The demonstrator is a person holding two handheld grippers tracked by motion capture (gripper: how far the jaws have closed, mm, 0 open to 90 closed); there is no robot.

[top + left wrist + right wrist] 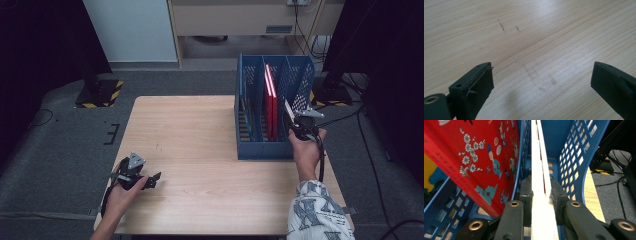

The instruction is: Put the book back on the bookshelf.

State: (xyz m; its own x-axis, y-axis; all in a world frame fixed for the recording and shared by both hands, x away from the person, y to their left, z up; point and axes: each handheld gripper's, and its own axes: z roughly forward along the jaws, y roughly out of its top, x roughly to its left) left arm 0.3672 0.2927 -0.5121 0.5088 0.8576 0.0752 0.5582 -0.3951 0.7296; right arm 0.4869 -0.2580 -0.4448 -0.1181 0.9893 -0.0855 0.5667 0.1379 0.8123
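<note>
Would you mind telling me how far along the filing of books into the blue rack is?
One red book already stands in the middle slot of the blue file rack. The right gripper is clamped on a thin book held inside the rightmost slot; releasing it remains. The left gripper rests open over the bare table.

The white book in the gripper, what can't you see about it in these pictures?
- Cover of the white book: the right gripper view meets it edge-on, so only page edges show.
- Its lower end: cut off by that view's bottom edge, behind the right gripper.
- In the high view: too small and dim inside the blue file rack to read anything.
</note>
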